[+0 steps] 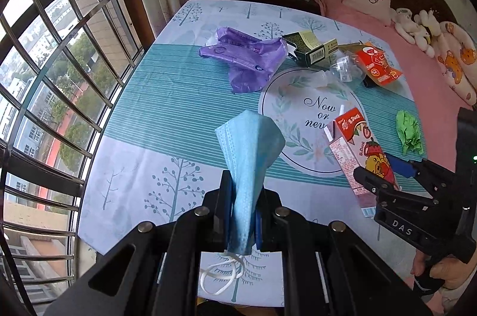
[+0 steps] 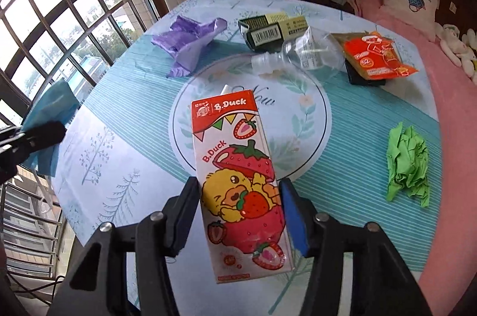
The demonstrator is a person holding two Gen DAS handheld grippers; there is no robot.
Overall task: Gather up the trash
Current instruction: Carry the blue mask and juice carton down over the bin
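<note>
Left wrist view: we see our left gripper (image 1: 243, 205) closed tight on a blue face mask (image 1: 249, 163), lifted off the table (image 1: 167, 119); the mask fans out toward frame centre and its white ear loop (image 1: 222, 275) dangles low

Right wrist view: our right gripper (image 2: 238, 205) has its fingers on both long sides of the juice carton (image 2: 238, 166) at lower centre; the fingers look to be touching it, but we cannot tell whether they are pressing or whether the carton is off the cloth

Key relation: the carton's long axis runs straight ahead along the right fingers, spout end pointing up the frame toward the table's printed circle; we judge the grip crosses its narrow width, which suits a lift

Nearer hand: the right is at the carton; the left, at the left edge of the right view, is well apart and occupied

Left view only: the right gripper seen from outside at the right edge, with the carton's side panel and its straw (image 1: 328, 134)

Right view only: the carton's full front face

Still on the table: purple bag (image 2: 190, 47) upper left; dark box (image 2: 268, 31), clear bottle (image 2: 301, 55) and orange packet (image 2: 377, 58) across the top; green crumpled paper (image 2: 407, 163) at right

Bin: none shown in either view
</note>
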